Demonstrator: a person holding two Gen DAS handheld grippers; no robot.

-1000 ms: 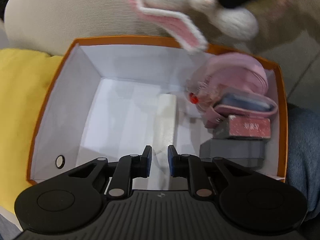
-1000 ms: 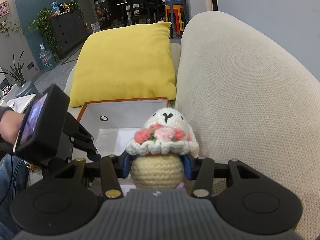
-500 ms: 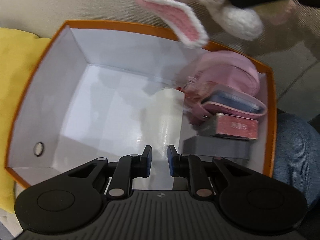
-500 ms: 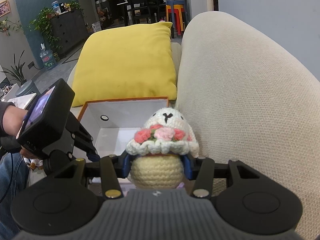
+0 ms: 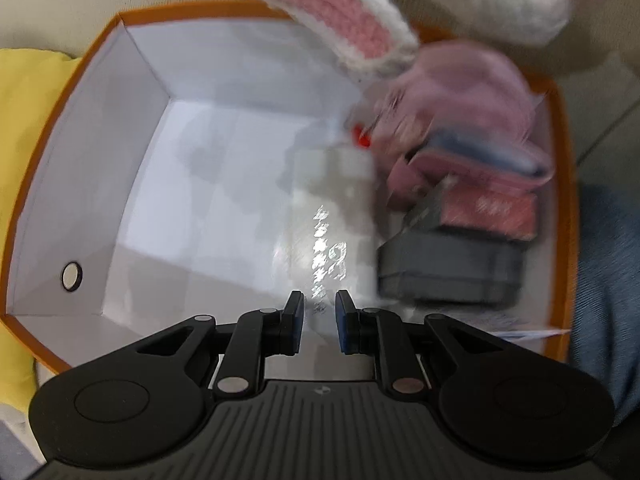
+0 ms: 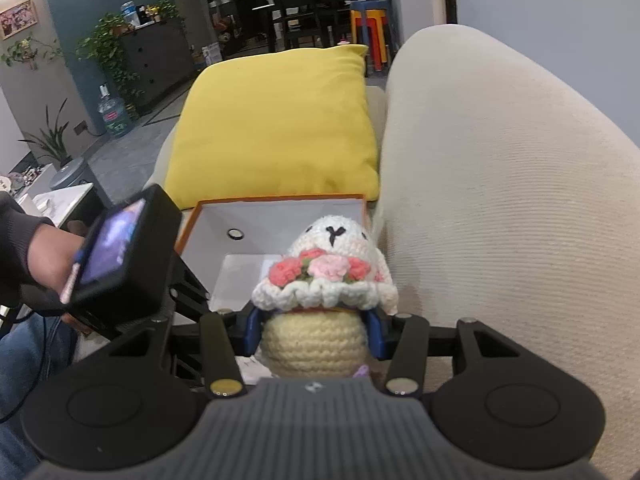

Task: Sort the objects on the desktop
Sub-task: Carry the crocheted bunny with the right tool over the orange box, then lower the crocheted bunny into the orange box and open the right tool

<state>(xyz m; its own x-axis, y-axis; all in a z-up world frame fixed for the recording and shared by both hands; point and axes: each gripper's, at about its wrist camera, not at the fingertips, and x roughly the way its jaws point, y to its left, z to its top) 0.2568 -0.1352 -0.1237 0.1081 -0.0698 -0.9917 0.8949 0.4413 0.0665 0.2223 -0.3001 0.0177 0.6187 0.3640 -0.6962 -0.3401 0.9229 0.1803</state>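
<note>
One crocheted bunny doll [image 6: 326, 280], white with a cream yellow round body and a band of pink and coral knitted flowers, is between the two blue pads of the right gripper [image 6: 315, 334]. The pads press on both sides of the yellow body, so this gripper is clamped on the doll. The doll is above the near right part of one orange cardboard box with white inside walls [image 6: 280, 216]. In the left wrist view one pink-lined ear of the doll [image 5: 340, 20] hangs over the far edge of the same box [image 5: 100, 120].

The left gripper [image 5: 319, 322] points down into the box. Its two blue pads stand a little apart, and a clear shiny plastic-wrapped pack [image 5: 332, 216] lies in the middle of the box floor below them; this picture is blurred, so I cannot tell if the pads touch it.

On the right side of the box I count four more things, packed together: one soft pink pouch [image 5: 472, 92], one dark blue flat case [image 5: 488, 152] touching it, one red small box [image 5: 492, 212] and one grey rectangular box [image 5: 452, 276] at the near side. One round hole [image 5: 72, 276] is in the left wall.

The box lies on one beige fabric sofa [image 6: 500, 200], and one yellow cushion [image 6: 276, 124] is just behind it. A hand in a dark sleeve [image 6: 36, 256] holds the left gripper at the left.
</note>
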